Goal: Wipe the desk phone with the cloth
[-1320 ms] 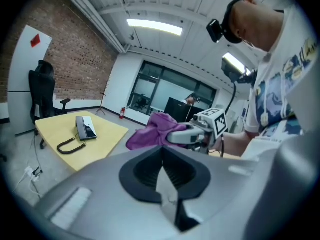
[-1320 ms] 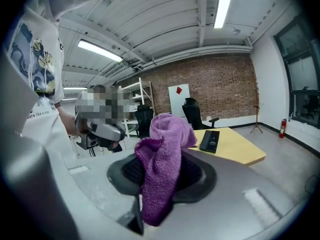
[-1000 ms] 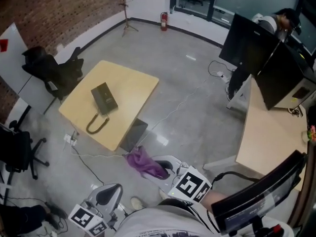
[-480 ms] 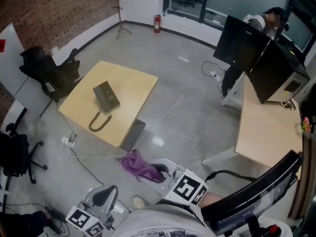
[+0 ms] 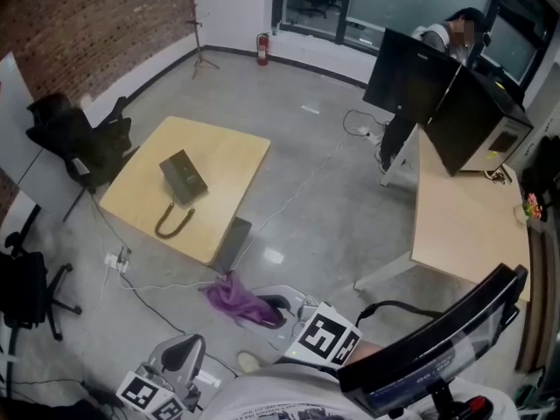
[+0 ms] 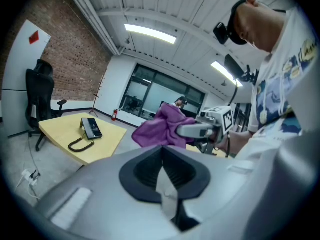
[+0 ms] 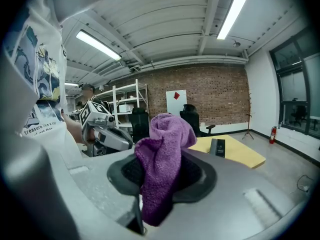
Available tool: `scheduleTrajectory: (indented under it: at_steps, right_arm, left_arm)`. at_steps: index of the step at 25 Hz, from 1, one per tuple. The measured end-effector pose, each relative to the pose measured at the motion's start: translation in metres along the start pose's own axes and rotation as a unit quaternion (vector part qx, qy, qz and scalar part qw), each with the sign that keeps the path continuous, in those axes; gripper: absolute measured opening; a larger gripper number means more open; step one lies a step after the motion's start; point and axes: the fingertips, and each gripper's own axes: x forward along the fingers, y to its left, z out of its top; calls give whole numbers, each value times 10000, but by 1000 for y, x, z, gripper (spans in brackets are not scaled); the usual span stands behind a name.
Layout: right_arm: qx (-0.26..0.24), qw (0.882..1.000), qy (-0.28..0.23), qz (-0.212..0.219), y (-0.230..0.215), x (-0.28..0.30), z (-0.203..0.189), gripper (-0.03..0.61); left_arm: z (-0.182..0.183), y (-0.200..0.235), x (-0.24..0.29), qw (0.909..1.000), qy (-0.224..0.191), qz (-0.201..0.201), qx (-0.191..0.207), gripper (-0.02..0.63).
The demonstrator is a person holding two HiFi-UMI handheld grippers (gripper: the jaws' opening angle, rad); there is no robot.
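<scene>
The black desk phone (image 5: 182,178) lies on a light wooden table (image 5: 219,151), its coiled handset cord (image 5: 173,221) near the table's front edge. My right gripper (image 5: 273,308) is shut on a purple cloth (image 5: 233,299), held over the floor well short of the table. In the right gripper view the cloth (image 7: 162,156) bunches up out of the shut jaws, with the phone (image 7: 218,147) far beyond. My left gripper (image 5: 180,354) is low and close to my body. Its jaws are shut on nothing in the left gripper view (image 6: 163,172).
A dark flat panel (image 5: 233,242) leans at the table's near edge. Cables (image 5: 157,283) run over the concrete floor. Black office chairs (image 5: 74,134) stand left of the table. A second desk (image 5: 464,221) with monitors (image 5: 411,73) is on the right.
The head view has drifted, so the table and phone sit a little further left in frame. The right gripper still holds the cloth, slightly lower left. Both grippers stay away from the table.
</scene>
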Motion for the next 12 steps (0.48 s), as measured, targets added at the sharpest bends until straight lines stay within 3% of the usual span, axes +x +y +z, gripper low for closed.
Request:
scheduleTrajectory:
  at_steps: [12]
  right_arm:
    - [-97,9999,77,-21,18,12,3,121]
  left_arm:
    - [-5,7,-19,10000,-60,-32,-32,5]
